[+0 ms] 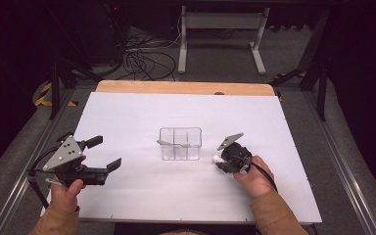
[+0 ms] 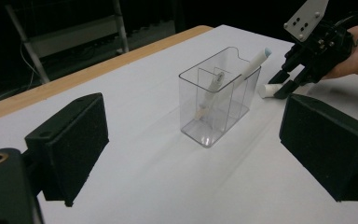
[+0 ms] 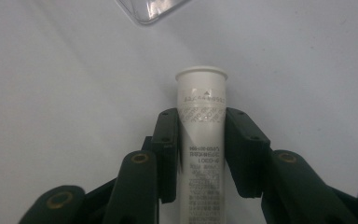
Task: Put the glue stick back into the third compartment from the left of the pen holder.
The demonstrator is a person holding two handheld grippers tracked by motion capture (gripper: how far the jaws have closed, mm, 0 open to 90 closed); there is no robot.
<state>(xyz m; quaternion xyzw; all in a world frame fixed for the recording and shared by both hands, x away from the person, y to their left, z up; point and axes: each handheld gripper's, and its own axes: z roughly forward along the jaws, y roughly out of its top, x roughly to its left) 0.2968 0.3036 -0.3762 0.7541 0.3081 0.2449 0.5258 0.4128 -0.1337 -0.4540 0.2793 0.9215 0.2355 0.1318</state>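
Lab/test rig, dark room, floor cables [image 1: 144, 61], metal frame [image 1: 223, 34]

The desk [image 1: 142, 112] has a white top with a strip of bare wood [image 1: 176, 87] along its far edge. The floor [image 1: 215, 63] behind it is grey. A white metal frame [image 1: 223, 29] stands there, beside a tangle of black cables [image 1: 142, 61]. The room around is dark.

The white worktop [image 1: 142, 112] is lit evenly from above; the room around it is dark. Pictures are soft and grainy, shadows are faint.
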